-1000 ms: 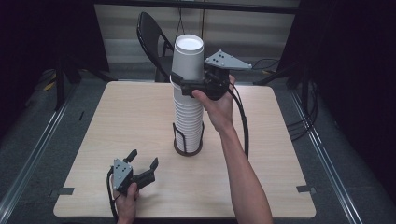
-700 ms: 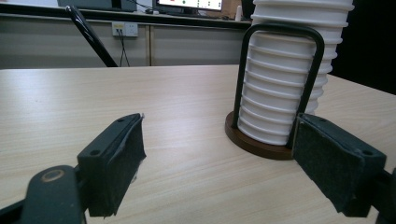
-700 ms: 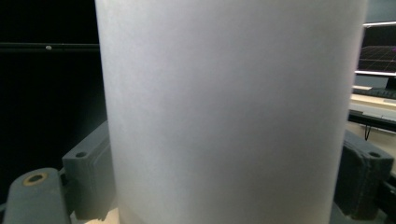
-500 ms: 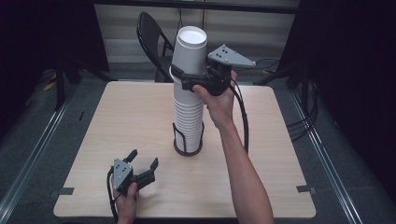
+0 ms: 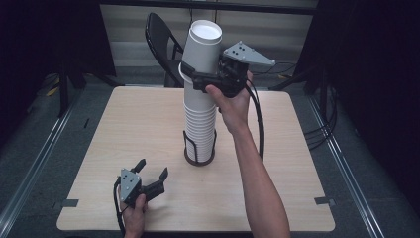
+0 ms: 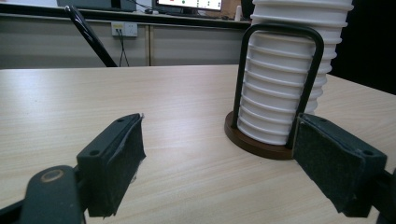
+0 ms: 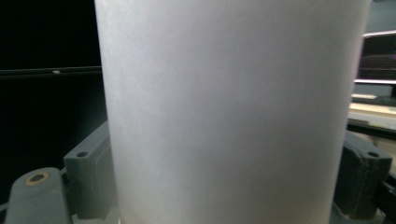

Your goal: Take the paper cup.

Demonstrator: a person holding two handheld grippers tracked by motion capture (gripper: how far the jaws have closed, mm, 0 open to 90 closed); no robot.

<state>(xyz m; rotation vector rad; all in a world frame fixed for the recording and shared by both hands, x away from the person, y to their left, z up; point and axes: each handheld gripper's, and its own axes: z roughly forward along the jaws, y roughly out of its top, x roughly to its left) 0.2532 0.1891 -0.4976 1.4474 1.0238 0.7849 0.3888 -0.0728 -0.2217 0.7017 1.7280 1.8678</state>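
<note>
A tall stack of white paper cups stands in a black wire holder with a brown round base at the table's middle. My right gripper is shut on the top white cup, lifted partway out of the stack and tilted a little. In the right gripper view that cup sits between both jaws. My left gripper rests open near the table's front left, nothing between its jaws. In the left gripper view the stack and holder base stand just ahead to the right.
The light wooden table has bare room on both sides of the holder. A black folding chair stands behind the far edge. Cables trail from the right gripper along the forearm.
The right gripper has raised the top cup higher out of the stack. The left gripper has stayed where it was.
</note>
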